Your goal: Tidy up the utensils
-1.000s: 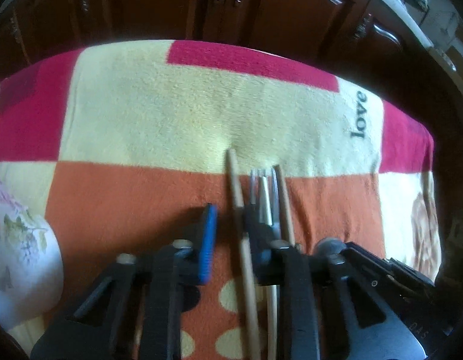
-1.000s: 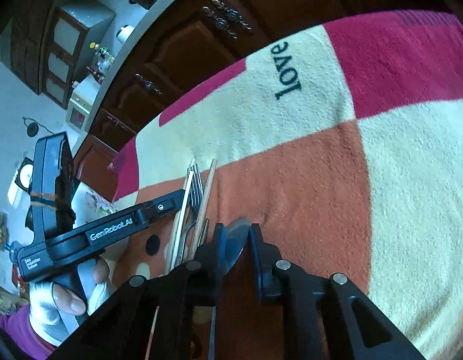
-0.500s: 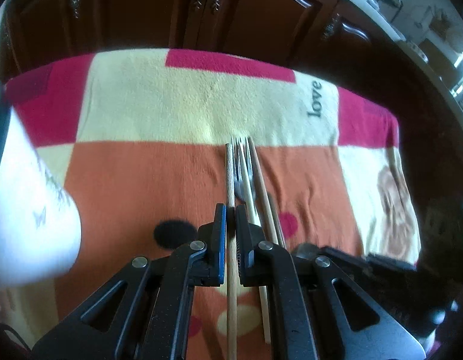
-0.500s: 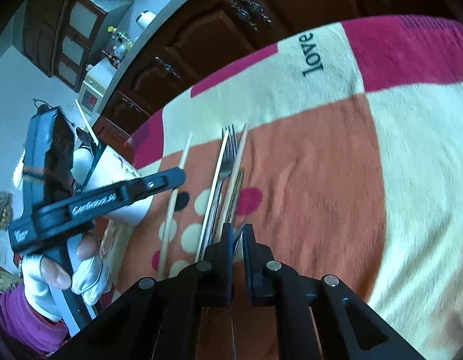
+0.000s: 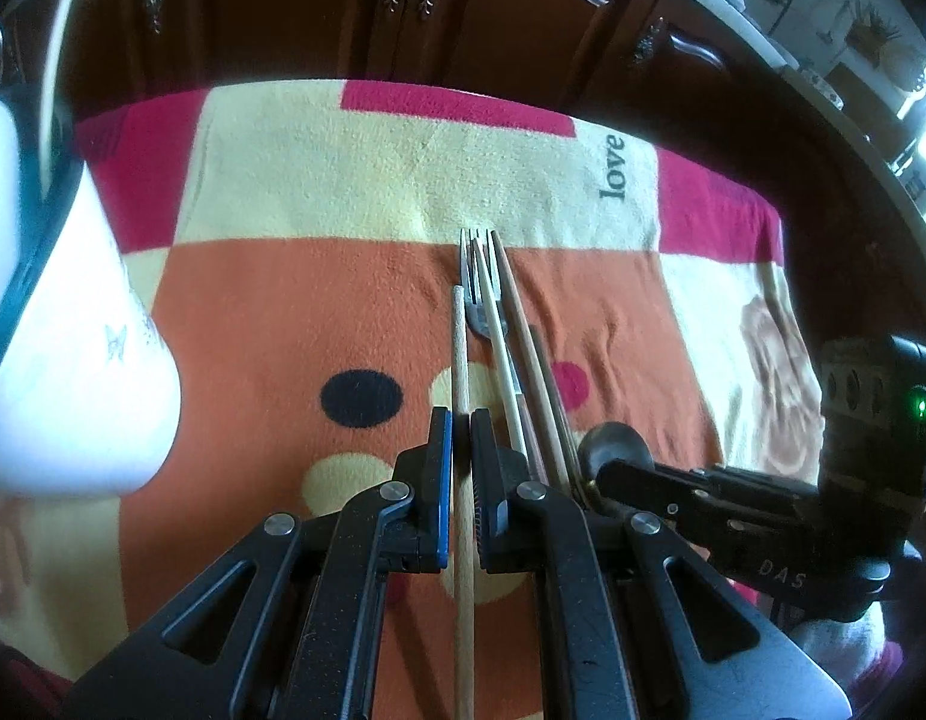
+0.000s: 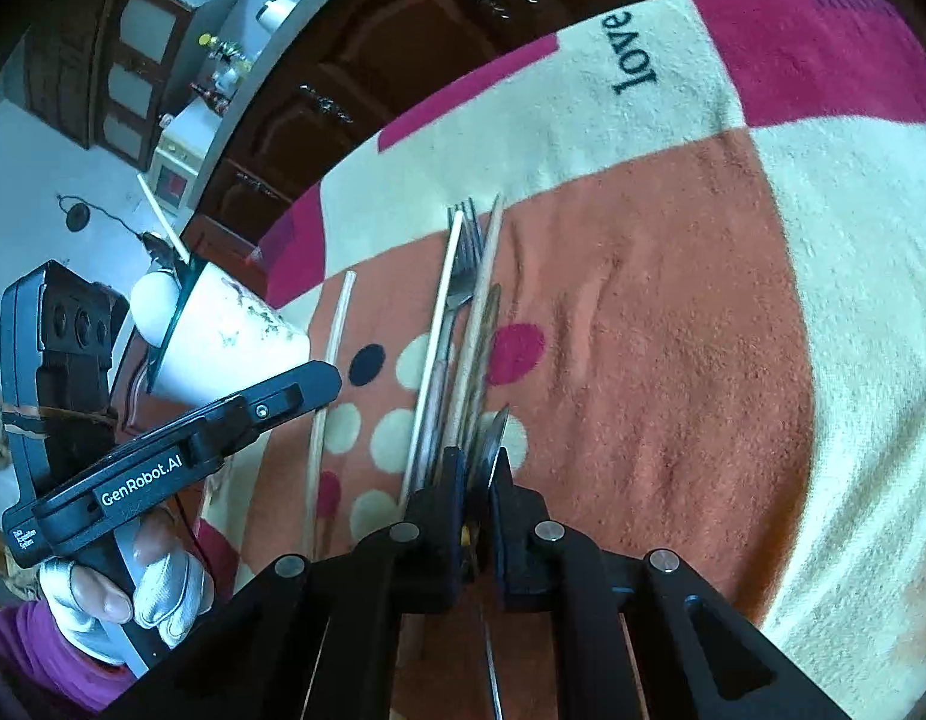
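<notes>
My left gripper [image 5: 460, 429] is shut on a pale wooden chopstick [image 5: 458, 336] that points away over the blanket, apart from the other utensils. To its right a metal fork [image 5: 476, 294] lies among several more chopsticks [image 5: 517, 324]. My right gripper [image 6: 478, 465] is shut on a metal spoon [image 6: 494, 432], its bowl seen edge-on just past the fingertips. In the right wrist view the left gripper [image 6: 319, 381] holds the chopstick [image 6: 334, 348] left of the fork [image 6: 466, 264]. The left wrist view shows the right gripper [image 5: 607, 468] with the spoon bowl [image 5: 613, 441].
A white cup [image 5: 73, 360] with a printed pattern stands at the left on the blanket [image 5: 343, 192], with utensils in it in the right wrist view, cup [image 6: 223, 330]. Dark wooden cabinets [image 5: 523, 12] run behind. A gloved hand [image 6: 133, 594] grips the left tool.
The left jaws closed on one chopstick and carried it left, away from the fork bundle; the cup came into view. The right jaws closed on the spoon.
</notes>
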The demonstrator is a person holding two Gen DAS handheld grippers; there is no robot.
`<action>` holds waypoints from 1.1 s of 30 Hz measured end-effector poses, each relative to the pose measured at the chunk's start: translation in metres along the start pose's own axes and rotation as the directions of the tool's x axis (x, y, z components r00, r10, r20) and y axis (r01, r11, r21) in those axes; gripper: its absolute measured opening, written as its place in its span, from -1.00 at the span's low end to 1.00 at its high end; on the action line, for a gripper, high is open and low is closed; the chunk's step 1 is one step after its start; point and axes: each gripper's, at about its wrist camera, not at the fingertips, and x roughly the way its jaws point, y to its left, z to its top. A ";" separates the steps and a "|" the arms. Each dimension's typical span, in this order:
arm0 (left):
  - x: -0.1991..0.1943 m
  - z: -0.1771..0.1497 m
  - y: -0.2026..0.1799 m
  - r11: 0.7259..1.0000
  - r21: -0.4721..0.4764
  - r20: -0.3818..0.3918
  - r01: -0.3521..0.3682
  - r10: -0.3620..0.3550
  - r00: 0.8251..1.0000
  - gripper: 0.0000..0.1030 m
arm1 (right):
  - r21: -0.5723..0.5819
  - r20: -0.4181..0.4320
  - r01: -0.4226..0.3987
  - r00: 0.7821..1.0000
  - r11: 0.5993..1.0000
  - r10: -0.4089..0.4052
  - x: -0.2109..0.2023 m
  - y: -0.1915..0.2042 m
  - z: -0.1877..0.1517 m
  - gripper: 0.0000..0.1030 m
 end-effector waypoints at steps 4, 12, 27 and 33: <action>-0.002 -0.001 0.003 1.000 -0.014 -0.004 0.006 -0.006 1.000 -0.91 | 0.017 -0.036 0.021 0.999 1.000 -0.021 0.004 -0.003 0.011 -0.86; -0.010 -0.003 0.005 1.000 -0.008 0.001 0.011 -0.011 1.000 -0.91 | -0.042 -0.046 0.056 0.997 0.998 -0.058 0.006 0.001 0.017 -0.86; -0.089 -0.011 0.004 0.994 0.002 0.120 0.107 -0.106 0.987 -0.91 | -0.071 0.200 -0.015 0.979 0.997 0.029 -0.093 0.054 -0.016 -0.92; -0.118 -0.018 0.008 0.993 0.004 0.165 0.115 -0.114 0.980 -0.91 | -0.088 0.262 -0.041 0.963 0.995 0.063 -0.113 0.078 -0.025 -0.92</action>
